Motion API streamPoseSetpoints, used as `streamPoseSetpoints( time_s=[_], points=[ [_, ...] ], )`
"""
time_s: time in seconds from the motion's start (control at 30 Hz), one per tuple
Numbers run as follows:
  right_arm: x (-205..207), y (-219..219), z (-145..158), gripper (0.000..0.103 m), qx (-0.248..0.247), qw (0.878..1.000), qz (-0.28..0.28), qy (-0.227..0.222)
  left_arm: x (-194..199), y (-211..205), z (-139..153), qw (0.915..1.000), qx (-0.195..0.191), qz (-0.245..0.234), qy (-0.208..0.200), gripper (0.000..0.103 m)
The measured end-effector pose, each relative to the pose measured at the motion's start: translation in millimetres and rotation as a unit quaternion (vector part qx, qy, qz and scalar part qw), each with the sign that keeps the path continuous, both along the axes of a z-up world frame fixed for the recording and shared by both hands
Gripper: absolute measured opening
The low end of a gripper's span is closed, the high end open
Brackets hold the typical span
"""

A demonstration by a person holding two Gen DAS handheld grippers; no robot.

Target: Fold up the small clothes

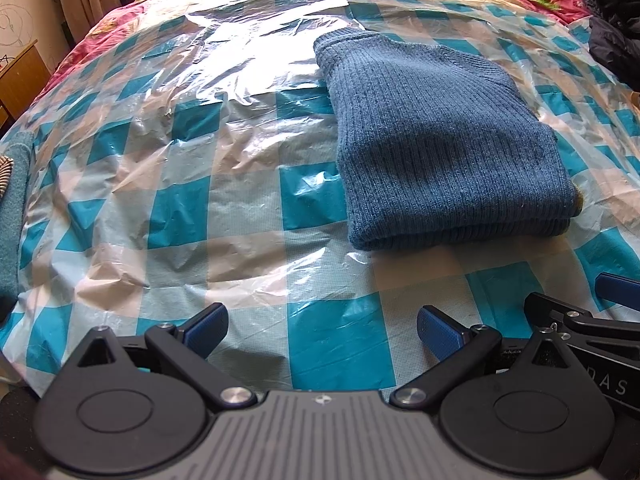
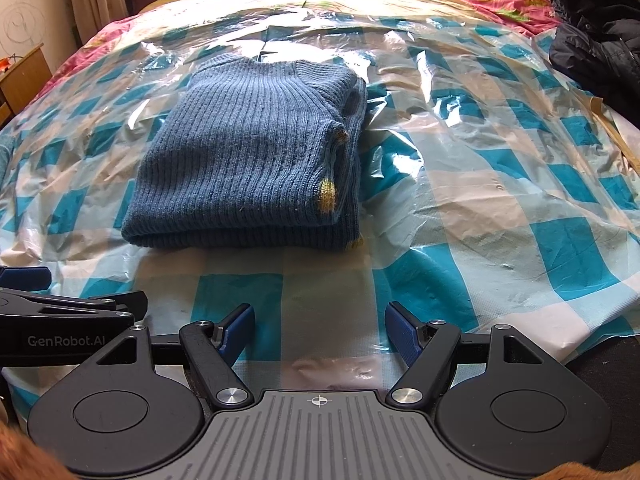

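Folded blue sweater lies apart from both empty, spread claws.

The black body of the left gripper, seen from the right wrist, carries the white brand "GenRobot.AI". The right gripper shows only the letters "DAS".

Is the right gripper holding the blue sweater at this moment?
No. The right gripper is open and empty above the checkered plastic cover, while the folded blue sweater lies apart, farther ahead.
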State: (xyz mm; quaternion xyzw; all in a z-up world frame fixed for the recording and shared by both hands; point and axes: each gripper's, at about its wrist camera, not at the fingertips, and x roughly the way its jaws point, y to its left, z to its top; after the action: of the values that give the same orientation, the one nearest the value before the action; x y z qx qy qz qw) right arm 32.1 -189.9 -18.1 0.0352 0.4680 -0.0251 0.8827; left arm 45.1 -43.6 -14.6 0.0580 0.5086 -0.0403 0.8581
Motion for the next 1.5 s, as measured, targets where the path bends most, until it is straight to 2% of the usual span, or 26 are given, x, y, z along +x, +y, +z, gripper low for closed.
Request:
streamPoseSetpoints(
  time_s=[1.5],
  points=[
    [-2.5, 0.4, 2.9, 0.074, 0.001, 1.0, 0.0, -0.004, -2.0, -6.5, 2.2, 0.9996, 0.022, 0.0, -0.018, 0.103]
  ],
)
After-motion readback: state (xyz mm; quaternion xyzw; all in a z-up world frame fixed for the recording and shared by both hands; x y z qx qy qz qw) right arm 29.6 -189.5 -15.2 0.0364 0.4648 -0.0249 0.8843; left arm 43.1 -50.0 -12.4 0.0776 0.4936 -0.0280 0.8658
